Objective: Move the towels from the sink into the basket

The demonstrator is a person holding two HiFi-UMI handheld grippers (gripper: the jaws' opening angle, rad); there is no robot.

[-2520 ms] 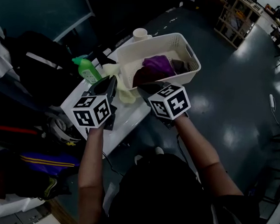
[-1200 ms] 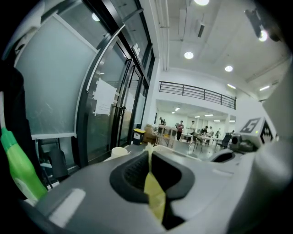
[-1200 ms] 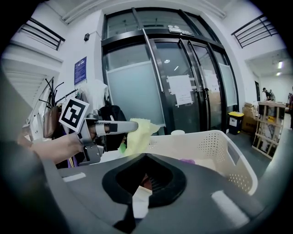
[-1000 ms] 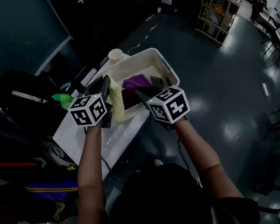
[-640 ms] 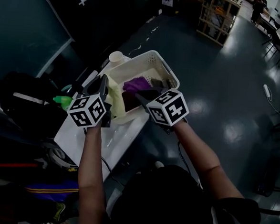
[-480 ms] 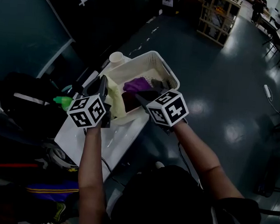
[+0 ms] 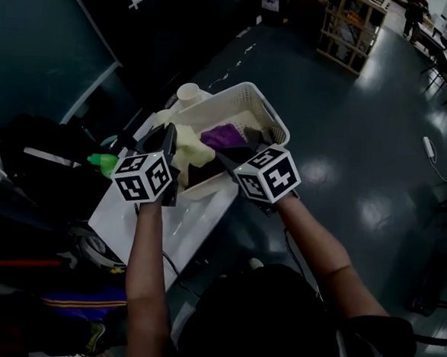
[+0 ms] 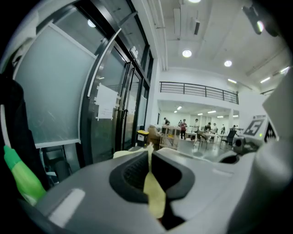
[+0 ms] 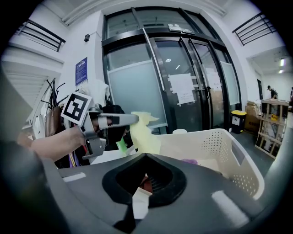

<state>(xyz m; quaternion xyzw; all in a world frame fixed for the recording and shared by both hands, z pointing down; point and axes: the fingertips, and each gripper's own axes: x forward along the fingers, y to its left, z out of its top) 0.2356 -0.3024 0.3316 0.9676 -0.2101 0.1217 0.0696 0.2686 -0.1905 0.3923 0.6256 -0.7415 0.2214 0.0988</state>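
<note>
two towels lie in the white basket (image 7: 268, 108): a purple towel (image 7: 226, 134) and a dark red towel (image 7: 207, 174). the pale yellow towel (image 7: 195, 147) looks light and limp, best pinched at an edge or fold. it hangs over the basket's near left corner, clamped in the left gripper's (image 7: 169, 132) fingers. the right gripper's (image 7: 223, 160) fingers are together above the dark red towel.
</note>
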